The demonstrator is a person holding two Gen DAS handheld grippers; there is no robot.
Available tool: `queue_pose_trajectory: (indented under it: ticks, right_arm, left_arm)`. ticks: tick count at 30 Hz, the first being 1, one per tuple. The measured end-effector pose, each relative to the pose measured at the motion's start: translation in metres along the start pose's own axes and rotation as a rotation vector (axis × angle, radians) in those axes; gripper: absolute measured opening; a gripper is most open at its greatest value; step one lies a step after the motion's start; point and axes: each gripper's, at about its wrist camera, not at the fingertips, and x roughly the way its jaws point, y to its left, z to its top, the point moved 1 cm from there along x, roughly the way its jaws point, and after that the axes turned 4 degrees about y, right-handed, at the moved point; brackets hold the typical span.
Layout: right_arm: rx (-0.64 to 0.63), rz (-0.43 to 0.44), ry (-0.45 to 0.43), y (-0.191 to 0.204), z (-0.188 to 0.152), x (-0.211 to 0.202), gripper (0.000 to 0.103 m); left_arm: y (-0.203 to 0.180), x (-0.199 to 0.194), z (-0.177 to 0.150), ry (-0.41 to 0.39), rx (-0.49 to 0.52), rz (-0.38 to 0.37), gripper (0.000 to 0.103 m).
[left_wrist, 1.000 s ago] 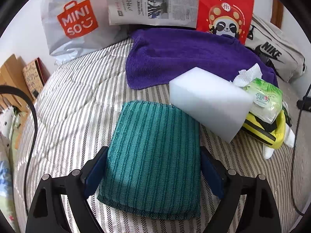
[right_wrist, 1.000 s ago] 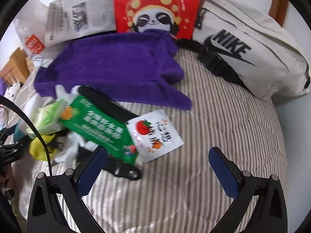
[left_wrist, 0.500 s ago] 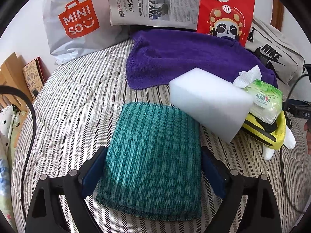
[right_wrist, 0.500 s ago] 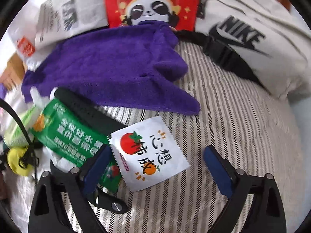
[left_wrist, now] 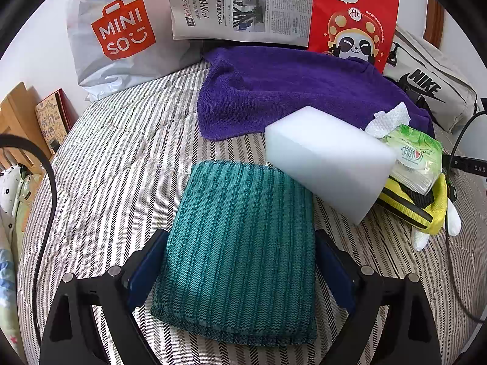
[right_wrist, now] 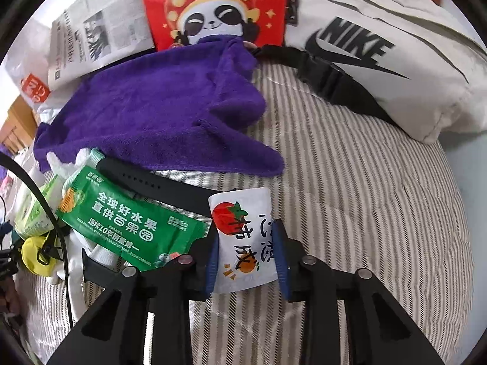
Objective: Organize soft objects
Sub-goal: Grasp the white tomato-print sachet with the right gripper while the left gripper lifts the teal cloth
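Pinching the white tomato-print sachet (right_wrist: 243,240) between its blue pads, the right gripper (right_wrist: 245,254) seems mid-pickup near the bed's (right_wrist: 365,182) right edge; lifting it clear of the green sachet (right_wrist: 127,228) probably comes next. It looks flat, glossy, slightly buckled. The left gripper (left_wrist: 240,261) brackets the teal knitted cloth (left_wrist: 243,243), jaws wide.

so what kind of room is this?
Probably a bedroom: everything lies on a striped quilt like a bed, with a Nike bag and Miniso shopping bag against the wall behind it.
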Motion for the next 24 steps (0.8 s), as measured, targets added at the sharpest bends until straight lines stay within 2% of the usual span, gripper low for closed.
queue_pose_trajectory:
  ticks: [7,11,24]
  right_arm:
    - [-0.004,-0.001,0.004,-0.001,0.001,-0.019,0.023]
    - [-0.015,0.005,-0.025,0.003,0.006,-0.037,0.023]
    - [-0.109,0.081,-0.102,0.048,0.042,-0.068,0.023]
  left_arm:
    - [0.006,-0.007,-0.001,0.024,-0.009,0.002,0.088]
    - [0.015,-0.021,0.002,0.022,-0.021,0.02,0.088]
    - [0.035,-0.064,0.021,-0.029,-0.052,0.037,0.088]
